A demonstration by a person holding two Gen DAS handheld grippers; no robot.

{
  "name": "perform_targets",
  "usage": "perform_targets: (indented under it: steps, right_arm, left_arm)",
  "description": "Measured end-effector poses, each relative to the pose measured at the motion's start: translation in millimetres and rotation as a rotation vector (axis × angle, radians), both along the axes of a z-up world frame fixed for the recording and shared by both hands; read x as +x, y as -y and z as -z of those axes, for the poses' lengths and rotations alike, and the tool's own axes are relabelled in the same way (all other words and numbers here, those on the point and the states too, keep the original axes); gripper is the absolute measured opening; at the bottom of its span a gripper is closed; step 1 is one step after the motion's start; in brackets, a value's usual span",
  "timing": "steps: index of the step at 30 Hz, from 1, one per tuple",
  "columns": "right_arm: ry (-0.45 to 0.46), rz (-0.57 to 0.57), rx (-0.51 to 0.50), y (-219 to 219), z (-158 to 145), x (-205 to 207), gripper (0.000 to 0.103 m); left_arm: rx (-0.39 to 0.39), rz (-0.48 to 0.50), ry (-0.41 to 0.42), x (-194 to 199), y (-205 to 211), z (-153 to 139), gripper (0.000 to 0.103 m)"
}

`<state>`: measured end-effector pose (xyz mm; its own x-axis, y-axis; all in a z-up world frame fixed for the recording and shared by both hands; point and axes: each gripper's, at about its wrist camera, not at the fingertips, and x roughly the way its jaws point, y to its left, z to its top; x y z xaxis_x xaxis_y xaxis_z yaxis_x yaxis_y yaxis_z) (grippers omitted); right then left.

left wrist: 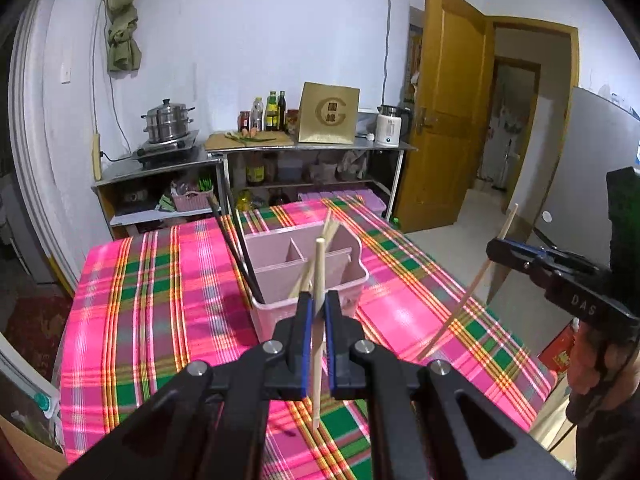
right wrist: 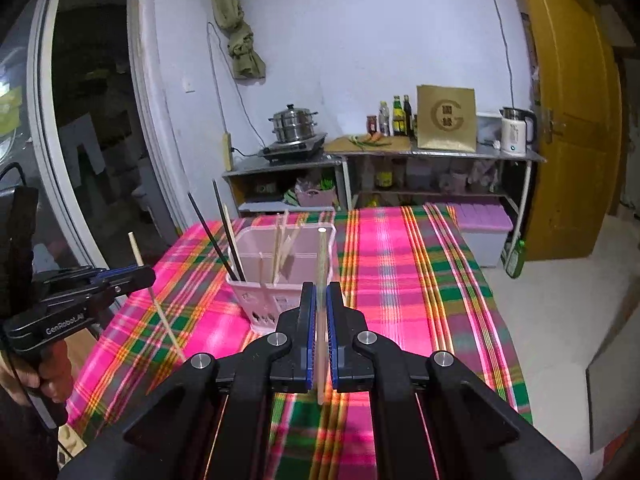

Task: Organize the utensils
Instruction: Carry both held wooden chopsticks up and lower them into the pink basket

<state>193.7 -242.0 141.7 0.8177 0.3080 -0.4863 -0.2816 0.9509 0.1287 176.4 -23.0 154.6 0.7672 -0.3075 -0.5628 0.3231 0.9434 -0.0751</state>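
We hold one pale wooden chopstick in each hand. The left tongs (left wrist: 318, 304) are pinching a chopstick (left wrist: 319, 280) near its middle, upright, just in front of the pink divided caddy (left wrist: 308, 280) on the plaid-covered desk (left wrist: 160, 280). The right tongs (right wrist: 318, 300) are pinching a second chopstick (right wrist: 321, 264) the same way, to the right of the caddy.

To do this step well, we judge that each stick should be carried over the compartment that already holds the pale chopsticks (right wrist: 282, 248), kept near vertical, and lowered until its tip is inside the walls before release. Keep the two sticks apart and clear of the black chopsticks (left wrist: 236, 248) leaning at the caddy's left.

The left wrist view shows the caddy's inner dividers from above; the right wrist view shows instead its near wall and the left tongs from the side.
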Motion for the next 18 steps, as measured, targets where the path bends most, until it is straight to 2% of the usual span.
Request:
perform_targets:
  steps: [10,18]
  right_arm:
    - [0.066,-0.078,0.024,-35.2,-44.8,41.3,0.005]
    - [0.079,-0.1,0.049,-55.6,-59.1,76.4,0.005]
  left_arm:
    - [-0.008,0.001,0.033,41.1,-0.9,-30.6,0.007]
    - [-0.017,-0.013,0.034,75.1,-4.4,-41.9,0.007]
